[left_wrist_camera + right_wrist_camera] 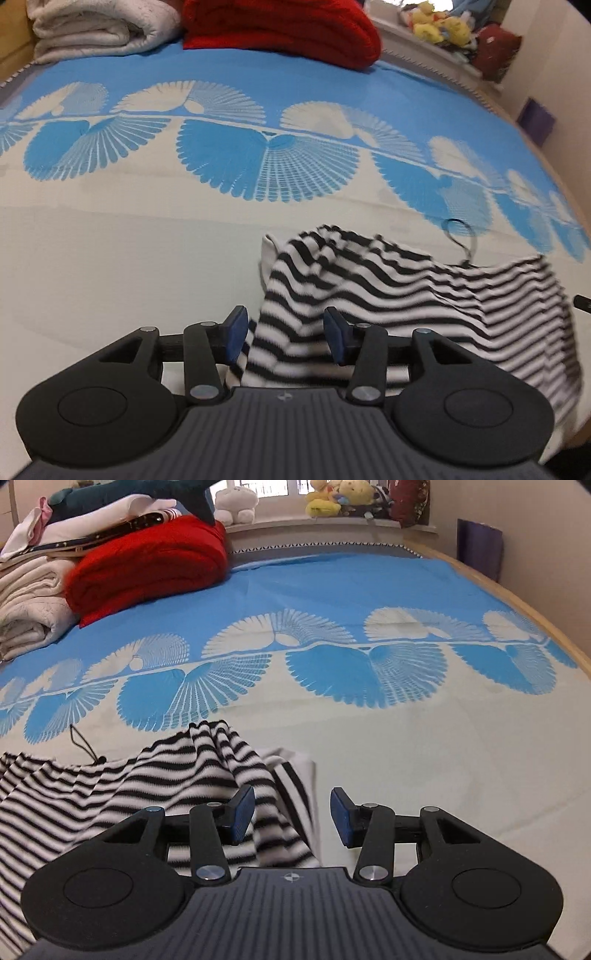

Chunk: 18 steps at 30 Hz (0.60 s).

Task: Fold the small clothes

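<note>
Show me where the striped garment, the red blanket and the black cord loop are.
striped garment [369, 280]: left wrist view, raised middle fold.
red blanket [147, 561]: right wrist view, front face.
black cord loop [460, 236]: left wrist view, strand.

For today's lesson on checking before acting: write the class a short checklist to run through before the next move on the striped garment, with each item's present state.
1. Left gripper open around fabric: ok, the striped garment lies between its fingers.
2. Right gripper open around fabric: ok, a fold lies between its fingers.
3. Garment lying flat: not ok, bunched and raised.
4. Black cord clear of the fingers: ok.
5. Free bedsheet ahead: ok.
6. Garment's type and edges: cannot tell.
</note>
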Motion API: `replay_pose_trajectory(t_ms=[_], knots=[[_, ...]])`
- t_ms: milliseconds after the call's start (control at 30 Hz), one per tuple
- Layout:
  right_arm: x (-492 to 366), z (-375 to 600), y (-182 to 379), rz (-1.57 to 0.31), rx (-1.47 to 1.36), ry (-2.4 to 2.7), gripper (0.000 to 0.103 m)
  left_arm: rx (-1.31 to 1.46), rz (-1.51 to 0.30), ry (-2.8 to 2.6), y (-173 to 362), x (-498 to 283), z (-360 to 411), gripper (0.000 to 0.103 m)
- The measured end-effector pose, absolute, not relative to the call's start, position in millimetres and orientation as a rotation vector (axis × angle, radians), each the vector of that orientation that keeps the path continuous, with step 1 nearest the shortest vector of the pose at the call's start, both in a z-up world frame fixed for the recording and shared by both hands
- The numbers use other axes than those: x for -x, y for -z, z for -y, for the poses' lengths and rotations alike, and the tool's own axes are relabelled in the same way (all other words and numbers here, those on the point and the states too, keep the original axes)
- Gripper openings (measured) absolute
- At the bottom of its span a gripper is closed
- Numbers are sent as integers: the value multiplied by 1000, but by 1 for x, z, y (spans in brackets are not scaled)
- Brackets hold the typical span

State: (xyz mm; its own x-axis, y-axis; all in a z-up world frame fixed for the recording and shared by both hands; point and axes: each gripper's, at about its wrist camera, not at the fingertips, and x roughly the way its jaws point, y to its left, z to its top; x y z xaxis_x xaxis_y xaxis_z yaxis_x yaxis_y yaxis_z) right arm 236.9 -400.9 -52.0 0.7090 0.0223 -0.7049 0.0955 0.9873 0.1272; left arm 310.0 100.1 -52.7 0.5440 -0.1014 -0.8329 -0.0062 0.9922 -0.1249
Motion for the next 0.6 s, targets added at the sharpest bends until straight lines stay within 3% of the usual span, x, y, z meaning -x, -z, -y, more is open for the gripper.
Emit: replay_pose_trajectory(t_ms=[200,267,300,467,567,600], knots=[[-278,378,62,-812,-123,24,47,62,-995,24,64,-338,-86,49],[-289,374,67,-846,-112,7,23,59,-1005,26,68,-345,-85,30],[-294,372,69,-860,-112,2,2,62,-1010,37,69,-349,-86,6],[-297,385,45,-661,-172,133,2,79,-896,45,54,-355,-86,3],[-307,385,55,-716,-166,183,2,28,-928,36,62,-359,-77,4],[-311,383,62,-754,-163,194,2,12,-961,27,68,-361,-75,9]])
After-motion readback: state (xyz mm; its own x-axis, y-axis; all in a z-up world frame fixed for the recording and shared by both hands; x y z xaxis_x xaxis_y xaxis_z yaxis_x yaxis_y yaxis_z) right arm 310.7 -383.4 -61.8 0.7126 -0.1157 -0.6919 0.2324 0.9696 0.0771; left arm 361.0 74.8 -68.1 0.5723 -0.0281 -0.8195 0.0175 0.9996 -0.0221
